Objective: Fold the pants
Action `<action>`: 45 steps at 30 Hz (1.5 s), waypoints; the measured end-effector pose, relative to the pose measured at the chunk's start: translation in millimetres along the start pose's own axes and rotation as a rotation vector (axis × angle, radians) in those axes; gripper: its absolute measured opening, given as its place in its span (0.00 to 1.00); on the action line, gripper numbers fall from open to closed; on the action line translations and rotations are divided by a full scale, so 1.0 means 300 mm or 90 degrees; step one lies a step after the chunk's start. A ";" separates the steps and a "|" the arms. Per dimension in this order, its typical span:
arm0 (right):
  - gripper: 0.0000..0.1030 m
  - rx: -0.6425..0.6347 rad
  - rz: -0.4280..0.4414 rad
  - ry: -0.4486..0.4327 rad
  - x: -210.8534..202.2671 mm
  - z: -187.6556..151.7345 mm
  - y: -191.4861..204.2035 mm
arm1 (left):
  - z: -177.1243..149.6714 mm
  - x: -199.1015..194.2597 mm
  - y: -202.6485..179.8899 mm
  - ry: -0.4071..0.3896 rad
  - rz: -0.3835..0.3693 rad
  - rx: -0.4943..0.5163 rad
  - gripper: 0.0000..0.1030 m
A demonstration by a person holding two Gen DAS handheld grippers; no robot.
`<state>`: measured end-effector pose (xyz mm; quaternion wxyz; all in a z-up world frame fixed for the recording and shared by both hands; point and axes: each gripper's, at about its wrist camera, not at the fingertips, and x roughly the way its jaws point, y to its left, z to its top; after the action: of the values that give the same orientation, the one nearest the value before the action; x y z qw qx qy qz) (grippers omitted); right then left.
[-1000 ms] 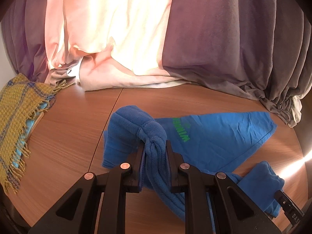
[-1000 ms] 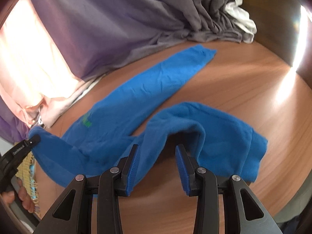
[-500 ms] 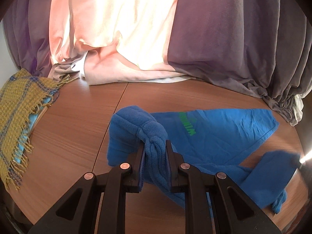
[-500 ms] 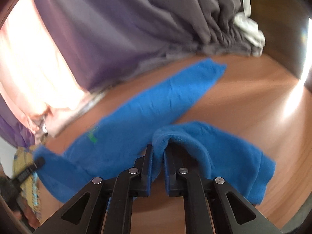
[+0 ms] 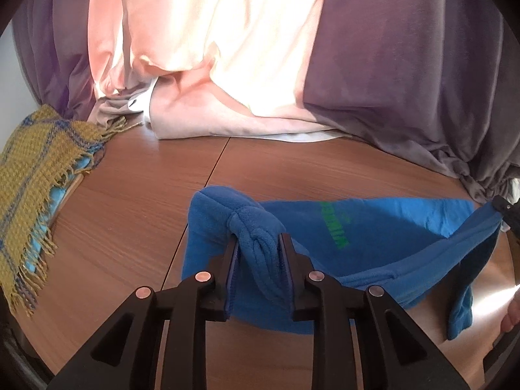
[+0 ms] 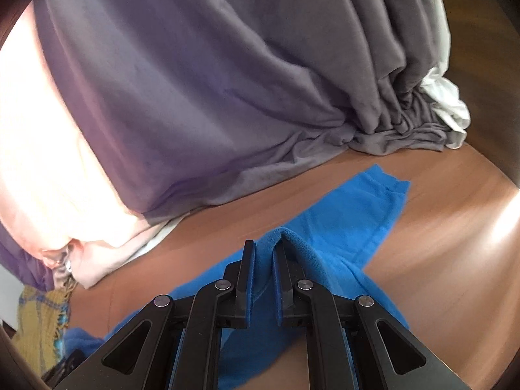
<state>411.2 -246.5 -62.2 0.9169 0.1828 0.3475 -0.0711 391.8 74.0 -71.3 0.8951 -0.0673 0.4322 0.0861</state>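
Observation:
Blue fleece pants (image 5: pixel 373 221) with green lettering lie on the wooden table (image 5: pixel 276 169). My left gripper (image 5: pixel 258 243) has a bunched end of them between its pads, which still press the fabric while the jaws are opening. In the right wrist view my right gripper (image 6: pixel 264 247) is shut on a raised fold of the pants (image 6: pixel 351 214), lifted off the table. Its black tip (image 5: pixel 505 211) shows at the right edge of the left wrist view, holding one leg up so it hangs in a span over the flat leg.
A yellow and blue fringed scarf (image 5: pixel 35 162) lies on the table's left side. Grey-purple curtains (image 5: pixel 406 65) and sunlit pink cloth (image 5: pixel 227 48) bunch along the far edge. White cloth (image 6: pixel 445 97) sits at the far right. A person's fingers (image 5: pixel 512 321) show at lower right.
My right gripper shut on a fold of the pant leg, then lifted it up and away over the other leg. My left gripper shifted a little and its jaws widened slightly.

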 end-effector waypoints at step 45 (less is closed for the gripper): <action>0.49 -0.266 0.022 0.133 0.276 -0.169 0.385 | 0.275 0.324 0.172 0.041 -0.240 0.422 0.70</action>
<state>471.8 -120.6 -119.1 0.8949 0.0014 0.4447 0.0377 503.0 149.9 -99.1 0.8544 0.1446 0.4449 -0.2262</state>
